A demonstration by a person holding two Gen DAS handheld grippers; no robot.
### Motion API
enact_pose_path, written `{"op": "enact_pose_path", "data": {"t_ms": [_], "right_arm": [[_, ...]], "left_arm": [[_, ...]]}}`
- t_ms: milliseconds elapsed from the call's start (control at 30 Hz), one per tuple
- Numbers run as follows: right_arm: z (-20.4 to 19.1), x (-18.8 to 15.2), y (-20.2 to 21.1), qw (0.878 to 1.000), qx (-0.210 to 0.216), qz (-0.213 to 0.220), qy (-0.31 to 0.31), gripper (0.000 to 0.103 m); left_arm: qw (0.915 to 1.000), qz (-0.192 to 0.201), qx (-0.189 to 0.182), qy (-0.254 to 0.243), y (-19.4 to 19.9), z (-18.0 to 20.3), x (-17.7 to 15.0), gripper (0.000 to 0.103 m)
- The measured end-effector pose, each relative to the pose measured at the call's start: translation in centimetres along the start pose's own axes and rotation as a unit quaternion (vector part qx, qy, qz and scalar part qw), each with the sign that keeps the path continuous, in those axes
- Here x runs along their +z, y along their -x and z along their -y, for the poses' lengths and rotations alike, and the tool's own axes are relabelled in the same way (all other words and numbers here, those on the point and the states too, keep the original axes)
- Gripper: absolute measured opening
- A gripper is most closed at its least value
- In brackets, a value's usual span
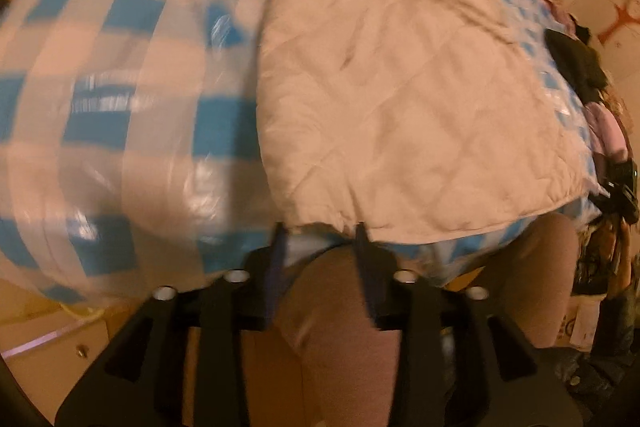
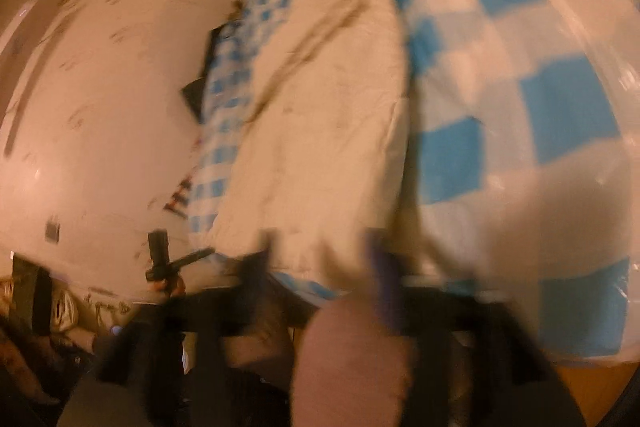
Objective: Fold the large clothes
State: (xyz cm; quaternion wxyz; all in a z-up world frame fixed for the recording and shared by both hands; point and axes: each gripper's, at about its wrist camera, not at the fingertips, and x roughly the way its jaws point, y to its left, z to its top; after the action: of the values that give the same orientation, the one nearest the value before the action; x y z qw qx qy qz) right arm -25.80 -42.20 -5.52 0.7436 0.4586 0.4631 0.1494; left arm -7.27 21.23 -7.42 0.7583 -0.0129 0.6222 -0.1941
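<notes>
A table covered in a glossy blue-and-white checked cloth (image 1: 120, 87) fills most of both views, with a pale patterned wall behind it and a dark heap of other clothes (image 1: 600, 131) at its far right edge in the left wrist view. On the cloth lies a cream quilted jacket (image 1: 400, 107), spread lengthwise with its hem at the near edge of the table.

The left gripper (image 1: 320, 231) stands with its fingers apart, their tips at the jacket's hem near one corner, not yet clamped on it. The right gripper (image 2: 320, 247), blurred, is likewise spread, its tips either side of the jacket's near edge (image 2: 320, 147); whether they touch the fabric I cannot tell.

The jacket looks narrowed already, perhaps with the sides or sleeves turned in, though blur hides the details. The fold from hem toward collar seems still to do.
</notes>
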Motion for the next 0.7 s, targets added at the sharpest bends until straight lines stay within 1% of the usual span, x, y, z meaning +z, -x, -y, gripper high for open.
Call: {"op": "enact_pose_path", "data": {"t_ms": [33, 67, 133, 200, 267, 367, 433, 500, 533, 567, 633, 700], "right_arm": [[0.9, 0.0, -0.3, 1.0, 0.002, -0.001, -0.013, 0.07], [1.4, -0.2, -0.5, 1.0, 0.011, -0.002, -0.021, 0.07], [2.3, -0.3, -1.1, 0.999, 0.029, -0.008, -0.037, 0.07], [2.6, -0.1, -2.2, 0.998, 0.029, -0.018, -0.043, 0.07], [2.8, 0.2, -3.1, 0.998, 0.03, -0.028, -0.045, 0.071], [2.7, 0.4, -4.3, 0.997, 0.043, -0.042, -0.051, 0.073], [2.2, 0.4, -4.6, 0.997, 0.038, -0.046, -0.044, 0.073], [2.1, 0.3, -4.0, 0.998, 0.023, -0.039, -0.038, 0.073], [2.2, 0.3, -3.3, 0.999, 0.003, -0.031, -0.034, 0.073], [2.2, 0.2, -3.1, 0.999, -0.006, -0.026, -0.034, 0.073], [3.1, 0.2, -2.3, 0.999, -0.002, -0.015, -0.048, 0.073], [3.6, 0.2, -2.9, 0.998, 0.004, -0.025, -0.058, 0.073]], "left_arm": [[0.9997, 0.0, -0.009, 0.022, -0.6, -1.2, -0.1, 0.04], [0.9988, -0.001, -0.026, 0.041, -1.0, -2.2, -0.2, 0.041], [0.9967, 0.0, -0.053, 0.061, -1.5, -3.3, -0.3, 0.047], [0.9956, 0.002, -0.058, 0.074, -2.1, -4.1, -0.2, 0.052], [0.994, 0.002, -0.07, 0.084, -2.7, -4.6, 0.0, 0.054], [0.9914, 0.002, -0.088, 0.097, -3.6, -5.0, 0.5, 0.059], [0.9908, 0.003, -0.091, 0.1, -3.9, -4.9, 0.6, 0.059], [0.9908, 0.011, -0.087, 0.103, -4.0, -4.7, 0.9, 0.061], [0.9907, 0.015, -0.085, 0.105, -3.9, -4.9, 0.9, 0.062], [0.9905, 0.018, -0.082, 0.109, -3.9, -5.1, 1.0, 0.064], [0.989, 0.02, -0.083, 0.121, -4.3, -5.8, 1.2, 0.067], [0.9877, 0.013, -0.087, 0.129, -5.1, -6.0, 1.4, 0.069]]}}
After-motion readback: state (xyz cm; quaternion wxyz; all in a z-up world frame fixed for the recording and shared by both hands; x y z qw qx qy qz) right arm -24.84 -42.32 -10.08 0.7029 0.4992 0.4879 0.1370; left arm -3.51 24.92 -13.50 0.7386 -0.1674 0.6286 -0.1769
